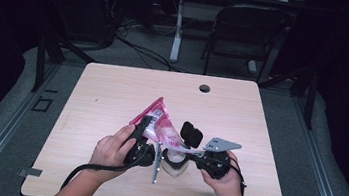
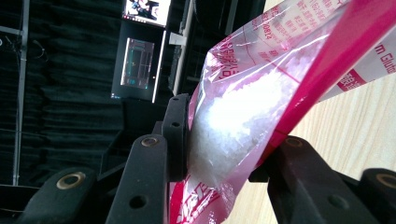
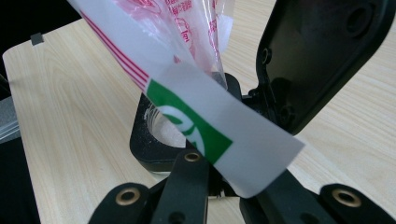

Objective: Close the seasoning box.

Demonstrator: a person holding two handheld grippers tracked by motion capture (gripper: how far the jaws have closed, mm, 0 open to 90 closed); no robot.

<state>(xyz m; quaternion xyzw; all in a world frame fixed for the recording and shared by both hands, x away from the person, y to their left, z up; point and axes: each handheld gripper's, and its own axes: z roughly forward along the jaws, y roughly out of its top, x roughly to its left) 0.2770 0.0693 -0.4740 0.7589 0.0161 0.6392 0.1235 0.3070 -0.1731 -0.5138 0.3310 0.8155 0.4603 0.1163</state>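
We see a light wooden table (image 1: 112,95) filling the middle of the high view, with a small round hole (image 1: 204,88) near its far edge. Just below frame centre a pink-and-clear plastic bag (image 1: 157,121) of white granules is held tilted above the table, its upper corner pointing to the upper left. The left gripper (image 1: 144,133), low and left of centre, has its fingers (image 2: 175,135) clamped on the bag's filled part. The right gripper (image 1: 194,155), low and right of centre, has its fingers (image 3: 189,182) pinched together on the bag's white-and-green end strip. Below the bag stands a small black container (image 3: 154,140) with its hinged lid (image 3: 317,51) raised.
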